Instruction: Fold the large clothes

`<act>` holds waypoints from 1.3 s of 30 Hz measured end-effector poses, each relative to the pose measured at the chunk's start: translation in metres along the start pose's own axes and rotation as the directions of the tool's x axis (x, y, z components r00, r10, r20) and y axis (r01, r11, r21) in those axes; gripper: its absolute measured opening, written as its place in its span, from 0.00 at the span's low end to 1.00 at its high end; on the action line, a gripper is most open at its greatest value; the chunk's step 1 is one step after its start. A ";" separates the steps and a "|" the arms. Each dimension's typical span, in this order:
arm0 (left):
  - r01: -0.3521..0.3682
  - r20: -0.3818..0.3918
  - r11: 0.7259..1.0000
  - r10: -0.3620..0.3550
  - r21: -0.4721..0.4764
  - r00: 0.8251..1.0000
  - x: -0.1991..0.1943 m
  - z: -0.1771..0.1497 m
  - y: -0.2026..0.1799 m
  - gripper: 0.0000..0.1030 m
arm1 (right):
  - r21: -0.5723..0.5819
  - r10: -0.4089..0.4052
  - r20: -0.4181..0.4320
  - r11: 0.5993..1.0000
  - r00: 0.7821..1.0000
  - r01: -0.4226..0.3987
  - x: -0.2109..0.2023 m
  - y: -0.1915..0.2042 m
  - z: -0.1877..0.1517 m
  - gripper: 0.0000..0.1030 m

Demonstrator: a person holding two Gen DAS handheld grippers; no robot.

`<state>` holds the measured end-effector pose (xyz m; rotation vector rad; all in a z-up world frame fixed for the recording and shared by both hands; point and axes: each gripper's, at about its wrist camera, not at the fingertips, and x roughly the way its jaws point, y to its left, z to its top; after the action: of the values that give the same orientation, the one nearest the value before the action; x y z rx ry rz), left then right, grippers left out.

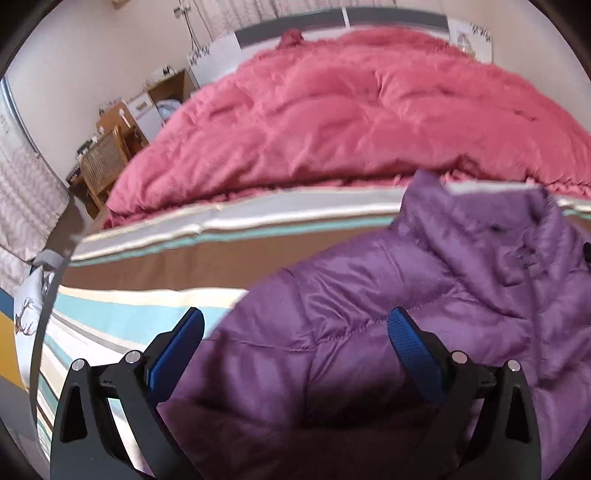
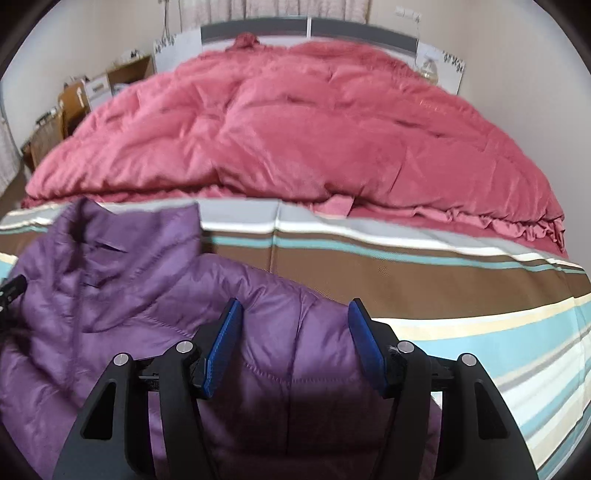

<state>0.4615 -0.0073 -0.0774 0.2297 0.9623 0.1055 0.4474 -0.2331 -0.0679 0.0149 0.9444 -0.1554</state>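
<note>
A purple quilted puffer jacket (image 1: 406,306) lies spread on the striped bed sheet (image 1: 155,258), collar toward the pink duvet. It also shows in the right wrist view (image 2: 122,295). My left gripper (image 1: 295,321) is open and hovers over the jacket's left shoulder and sleeve, its fingers wide apart and holding nothing. My right gripper (image 2: 293,314) is open over the jacket's right shoulder and sleeve, also empty. The jacket's lower part is hidden below both gripper bodies.
A bulky pink duvet (image 1: 351,110) covers the far half of the bed up to the grey headboard (image 2: 306,29). The striped sheet (image 2: 461,295) extends to the right. Wooden chair and boxes (image 1: 107,155) stand left of the bed. A white pillow (image 1: 29,306) lies at the left edge.
</note>
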 end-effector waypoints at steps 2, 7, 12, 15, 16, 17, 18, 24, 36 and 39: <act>0.000 -0.002 1.000 0.000 -0.018 1.000 0.010 -0.005 -0.002 0.98 | -0.012 -0.036 -0.014 0.999 0.999 0.036 0.008 0.002 -0.004 0.60; -0.033 0.057 0.998 0.036 -0.060 0.998 0.010 -0.015 0.000 0.98 | 0.034 -0.159 0.035 0.987 0.987 0.158 0.002 -0.004 -0.025 0.64; -0.100 0.073 0.995 0.102 -0.025 0.992 0.015 -0.009 -0.008 0.98 | 0.089 -0.122 0.030 0.989 0.992 0.119 0.008 -0.018 -0.017 0.69; -0.120 0.075 0.993 0.119 0.003 0.990 0.004 -0.008 -0.008 0.98 | 0.122 -0.065 0.043 0.991 0.997 0.060 -0.006 -0.025 -0.015 0.69; -0.126 0.087 0.992 0.125 0.005 0.988 -0.003 -0.010 -0.006 0.98 | 0.151 -0.049 0.080 0.988 0.996 0.036 -0.024 -0.030 -0.018 0.69; -0.120 0.110 0.993 0.119 0.000 0.987 -0.015 -0.014 -0.003 0.98 | 0.168 -0.020 0.107 0.986 0.994 0.001 -0.036 -0.029 -0.022 0.69; -0.107 0.131 0.994 0.107 -0.007 0.986 -0.025 -0.018 0.000 0.98 | 0.178 0.025 0.130 0.983 0.991 -0.048 -0.050 -0.029 -0.025 0.69; 0.025 0.233 0.999 -0.015 -0.040 0.972 -0.096 -0.071 0.018 0.98 | 0.073 0.207 0.198 0.971 0.958 -0.226 -0.125 0.006 -0.071 0.69; 0.066 0.116 0.998 -0.063 -0.023 0.991 -0.053 -0.105 0.010 0.98 | 0.007 0.109 0.078 0.994 0.991 -0.110 -0.074 0.049 -0.115 0.55; 0.079 0.109 0.996 -0.075 -0.031 0.991 -0.051 -0.102 0.011 0.98 | -0.005 0.082 0.078 0.997 0.994 -0.082 -0.073 0.053 -0.112 0.55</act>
<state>0.3484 0.0082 -0.0899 0.1643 0.8597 0.0387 0.3226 -0.1623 -0.0776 0.0456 0.8644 -0.0784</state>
